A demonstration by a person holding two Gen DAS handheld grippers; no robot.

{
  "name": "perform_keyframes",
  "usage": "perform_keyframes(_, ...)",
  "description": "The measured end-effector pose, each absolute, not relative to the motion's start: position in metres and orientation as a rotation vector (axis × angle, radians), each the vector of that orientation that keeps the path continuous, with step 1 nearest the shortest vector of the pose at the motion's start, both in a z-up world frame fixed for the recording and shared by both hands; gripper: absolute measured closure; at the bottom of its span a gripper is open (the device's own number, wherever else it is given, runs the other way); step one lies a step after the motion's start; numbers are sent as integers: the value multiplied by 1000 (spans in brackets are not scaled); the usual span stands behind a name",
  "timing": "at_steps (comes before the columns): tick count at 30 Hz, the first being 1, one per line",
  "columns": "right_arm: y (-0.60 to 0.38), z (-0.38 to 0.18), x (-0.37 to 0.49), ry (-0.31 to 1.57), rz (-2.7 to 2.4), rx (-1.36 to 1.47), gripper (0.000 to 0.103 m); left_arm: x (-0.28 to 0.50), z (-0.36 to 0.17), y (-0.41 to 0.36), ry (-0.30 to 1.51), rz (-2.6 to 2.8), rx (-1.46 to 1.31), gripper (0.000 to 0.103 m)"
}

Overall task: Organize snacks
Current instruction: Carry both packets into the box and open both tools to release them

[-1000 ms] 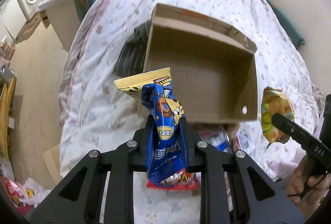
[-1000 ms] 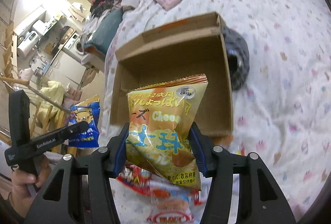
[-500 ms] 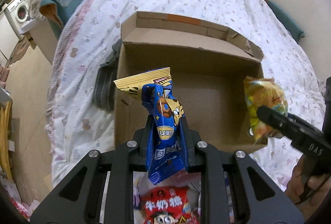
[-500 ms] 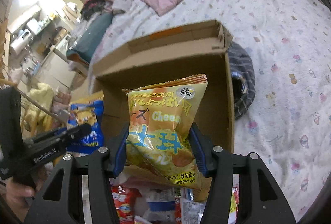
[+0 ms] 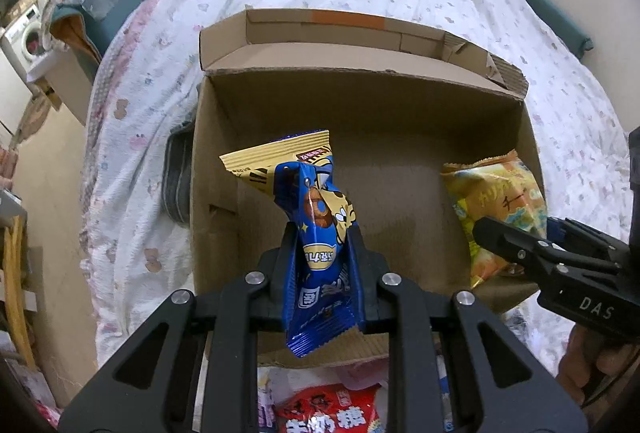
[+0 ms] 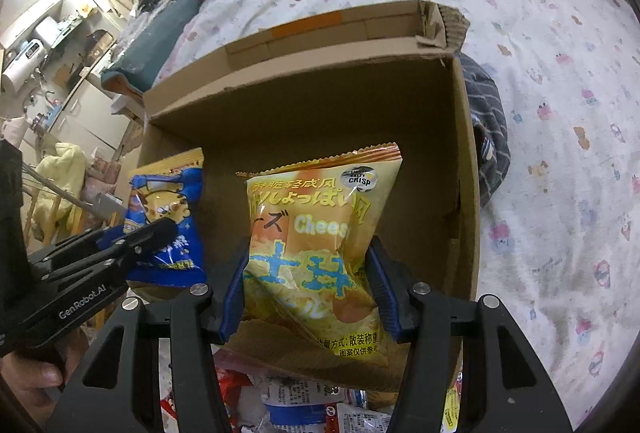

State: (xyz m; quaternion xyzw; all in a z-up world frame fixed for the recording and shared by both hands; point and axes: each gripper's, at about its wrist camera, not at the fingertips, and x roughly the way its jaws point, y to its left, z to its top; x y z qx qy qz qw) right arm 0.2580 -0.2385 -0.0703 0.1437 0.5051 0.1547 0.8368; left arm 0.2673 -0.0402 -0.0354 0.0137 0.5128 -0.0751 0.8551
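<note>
Jaws clamped on snack packets [image 5: 320, 253]

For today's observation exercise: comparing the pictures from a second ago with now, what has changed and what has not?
Both grippers moved forward and down over the cardboard box, which now fills each view. The left gripper still clamps the blue snack packet; the right gripper still clamps the yellow cheese crisps bag. Nothing was released.

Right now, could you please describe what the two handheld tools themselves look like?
Both are matte black, with angular linkage arms and silver screws. The left tool has black finger pads and white "GenRobot.AI" lettering on its side. The right tool has blue finger pads and white "DAS" lettering on its side. No cables or sleeves are visible.
</note>
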Motion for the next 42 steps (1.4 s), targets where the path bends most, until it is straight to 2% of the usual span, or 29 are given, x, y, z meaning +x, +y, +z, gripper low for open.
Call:
perform_keyframes(28, -242, -76, 262, 1069, 305, 308, 44, 265, -31, -35, 1061, -143, 35, 82)
perform_keyframes(29, -243, -76, 263, 1069, 303, 309, 44, 265, -31, -36, 1063, -142, 40, 81)
perform_keyframes(30, -243, -76, 263, 1067, 300, 308, 44, 264, -32, -36, 1069, -136, 53, 72)
perform_keyframes(31, -243, -76, 263, 1066, 297, 307, 44, 264, -33, -37, 1073, -129, 62, 59)
perform_keyframes(37, -243, -74, 263, 1059, 307, 316, 44, 262, -31, -39, 1058, -126, 82, 38)
perform_keyframes(38, -243, -73, 263, 1053, 311, 323, 40, 262, -30, -38, 1054, -124, 80, 38)
perform_keyframes(40, -246, -70, 262, 1035, 320, 345, 18, 262, -30, -38, 1055, -123, 73, 37)
perform_keyframes(42, -249, -67, 261, 1014, 322, 363, 16, 262, -30, -37, 1058, -124, 67, 37)
